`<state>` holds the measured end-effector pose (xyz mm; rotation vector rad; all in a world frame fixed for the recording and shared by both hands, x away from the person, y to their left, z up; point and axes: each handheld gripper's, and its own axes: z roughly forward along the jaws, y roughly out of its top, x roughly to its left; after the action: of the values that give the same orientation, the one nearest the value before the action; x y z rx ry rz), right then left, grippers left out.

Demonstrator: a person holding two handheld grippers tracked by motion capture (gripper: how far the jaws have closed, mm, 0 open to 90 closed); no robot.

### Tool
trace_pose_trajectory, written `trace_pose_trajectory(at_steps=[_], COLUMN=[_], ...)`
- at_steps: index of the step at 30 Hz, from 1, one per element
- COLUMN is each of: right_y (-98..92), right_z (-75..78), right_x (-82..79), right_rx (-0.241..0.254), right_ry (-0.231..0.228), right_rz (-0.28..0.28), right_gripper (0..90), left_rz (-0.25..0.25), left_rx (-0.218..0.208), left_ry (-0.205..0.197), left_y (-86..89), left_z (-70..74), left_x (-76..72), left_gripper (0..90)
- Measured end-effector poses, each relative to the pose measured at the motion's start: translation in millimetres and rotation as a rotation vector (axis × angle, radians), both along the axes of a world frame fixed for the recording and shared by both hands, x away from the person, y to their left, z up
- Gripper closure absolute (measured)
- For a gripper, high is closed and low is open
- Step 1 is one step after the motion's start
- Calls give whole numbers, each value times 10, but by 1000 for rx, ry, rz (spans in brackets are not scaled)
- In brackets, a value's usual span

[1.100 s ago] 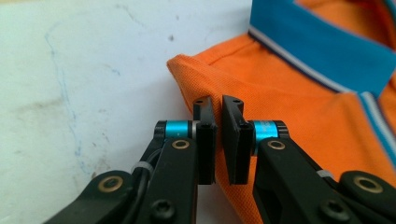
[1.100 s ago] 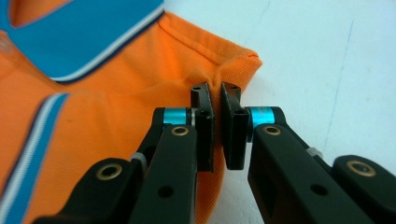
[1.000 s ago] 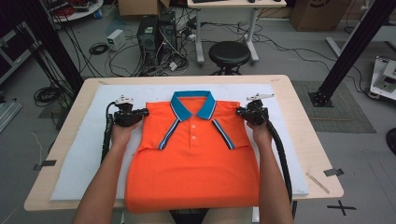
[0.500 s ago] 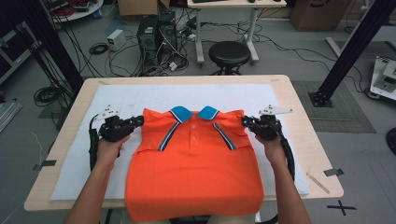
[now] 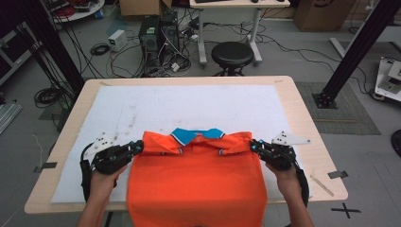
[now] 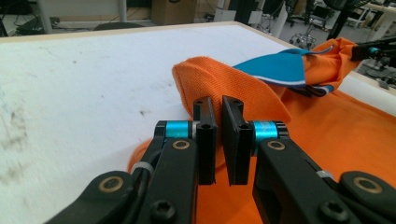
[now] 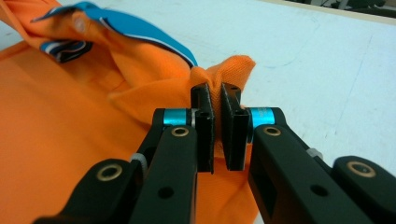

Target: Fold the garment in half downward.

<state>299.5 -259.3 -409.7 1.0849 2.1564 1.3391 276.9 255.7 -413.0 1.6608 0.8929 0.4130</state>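
The left tool (image 5: 140, 147) is pinching the left shoulder corner of the orange polo shirt (image 5: 196, 189), its jaws pressed together on a bunched fold of knit cloth; in the left gripper view the same tool (image 6: 218, 140) is showing the fabric puckering up just past the pads. The shirt is lying on the white sheet (image 5: 189, 106) that is covering the table (image 5: 307, 123), near the person's edge, with its lower part hanging over that edge and its top edge folding over toward the person.

At the middle, the blue collar (image 5: 196, 135) is sitting on the doubled-over top edge, sagging a little between the two grips. That sag is suggesting how the garment handles: light, soft and limp, with no stiffness of its own, so it is likely to droop and wrinkle wherever it is not being supported. The knit looks grippy rather than slick, so a pinch through several layers should be holding well.

The right tool (image 5: 252, 146) is clamping the right shoulder corner in the same way, its jaws closed on a gathered tuft of orange cloth, seen close in the right gripper view (image 7: 217, 137). The shoulder corners seem the sensible places to hold, keeping the width taut.
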Motion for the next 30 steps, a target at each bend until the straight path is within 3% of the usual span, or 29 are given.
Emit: trace_pose_trajectory(at_steps=[4, 10, 19, 22, 23, 24, 25, 27, 30], right_y=[-34, -108, -203, -231, -241, -265, -286, -313, -311], right_z=[-5, -47, -224, -301, -298, -275, -245, -177, -93], right_x=[-216, -546, -987, -1018, -1010, -982, -958, -904, -774], right_rx=[-3, 9, 2, -8, 4, 38, 70, 112, 100], right_ry=[-2, -5, 26, 62, 71, 78, 76, 53, 42], right_rz=[11, 33, 94, 112, 108, 98, 76, 43, -17], right_gripper=[860, 860, 859, 803, 731, 634, 588, 543, 499], left_rz=[-7, -41, -89, -85, -46, -18, 2, 32, 41], left_rx=[-7, 15, 70, 54, 29, 0, -26, -54, -41], left_ry=[3, 16, 46, 56, 71, 87, 92, 72, 83], left_y=[45, 44, 72, 126, 150, 180, 199, 231, 212], left_z=[-45, -128, -223, -240, -219, -191, -169, -106, -75], left_x=[-243, -588, -908, -909, -873, -821, -785, -670, -496], left_gripper=[842, 841, 841, 813, 717, 528, 430, 392, 369])
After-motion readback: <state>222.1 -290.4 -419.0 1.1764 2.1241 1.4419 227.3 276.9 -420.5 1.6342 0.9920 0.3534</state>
